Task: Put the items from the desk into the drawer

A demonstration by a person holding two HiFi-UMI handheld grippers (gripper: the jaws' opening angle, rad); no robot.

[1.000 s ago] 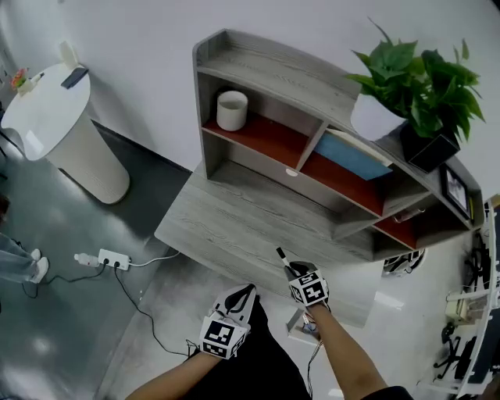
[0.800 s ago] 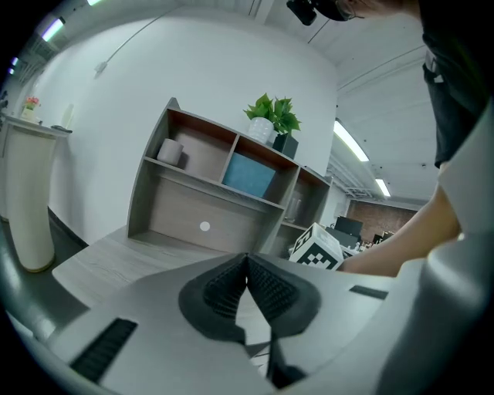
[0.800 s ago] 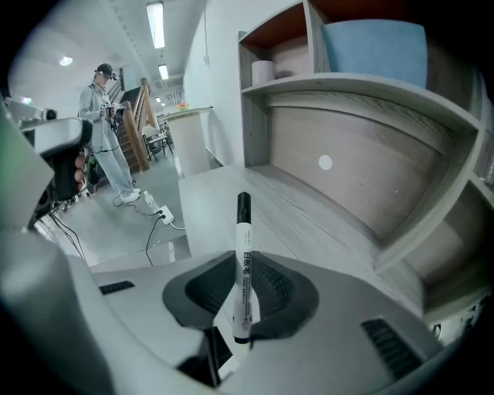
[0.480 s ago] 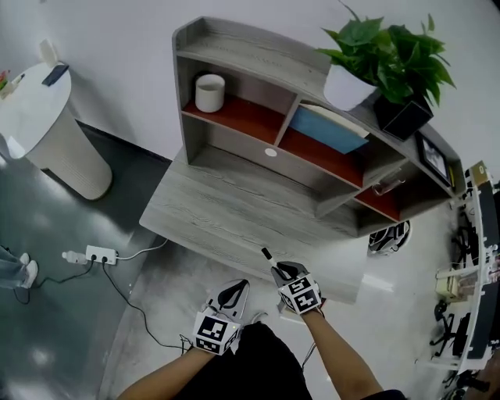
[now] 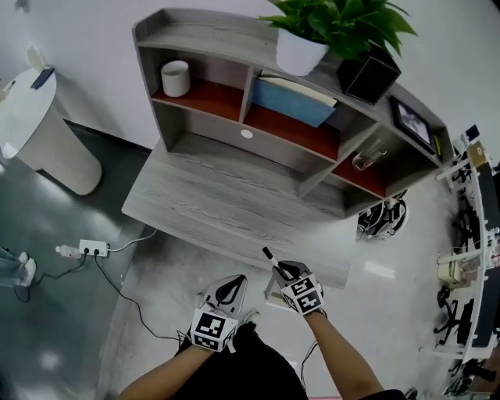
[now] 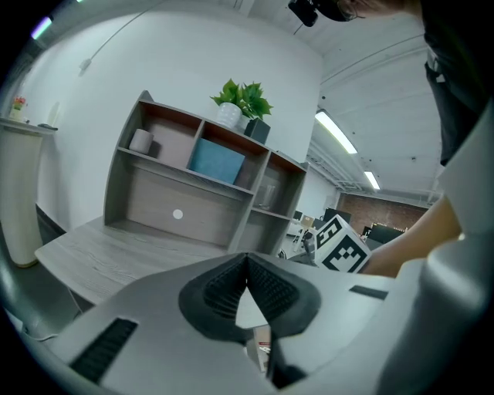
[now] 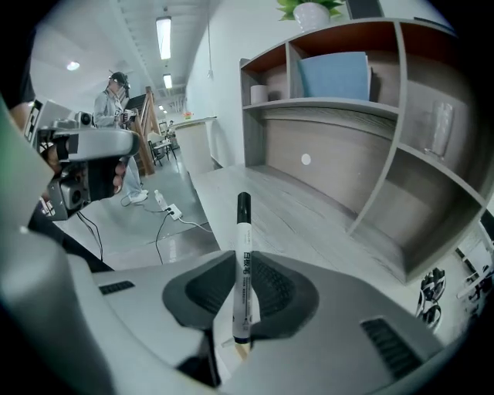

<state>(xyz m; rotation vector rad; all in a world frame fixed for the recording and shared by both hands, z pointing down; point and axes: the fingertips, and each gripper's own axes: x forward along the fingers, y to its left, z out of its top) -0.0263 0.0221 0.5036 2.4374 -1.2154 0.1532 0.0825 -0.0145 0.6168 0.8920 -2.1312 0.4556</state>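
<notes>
Marker: pinched upright between the pads of the right tool; its black cap stands clear above them and its white barrel runs down between them.
Right tool: clamped on the marker, tipped downward, just short of the near edge of the bench.
Left tool: jaws pressed together at the tips with nothing between them; it is just beside the right tool, on its left, also short of the bench edge.
Power strip: on the floor, well off to the left of the left tool.
Bench: grey wood top, ahead of both tools.
Shelf unit: stands along the far side of the bench, beyond the tools.
Cup: white, in the upper left compartment, far ahead and left of the left tool.
Blue board: leans in the middle compartment, straight ahead of the right tool.
Glass: in the right compartment, ahead and right of the right tool.
Plant: in a white pot on top of the shelf unit, just beside a black box.
</notes>
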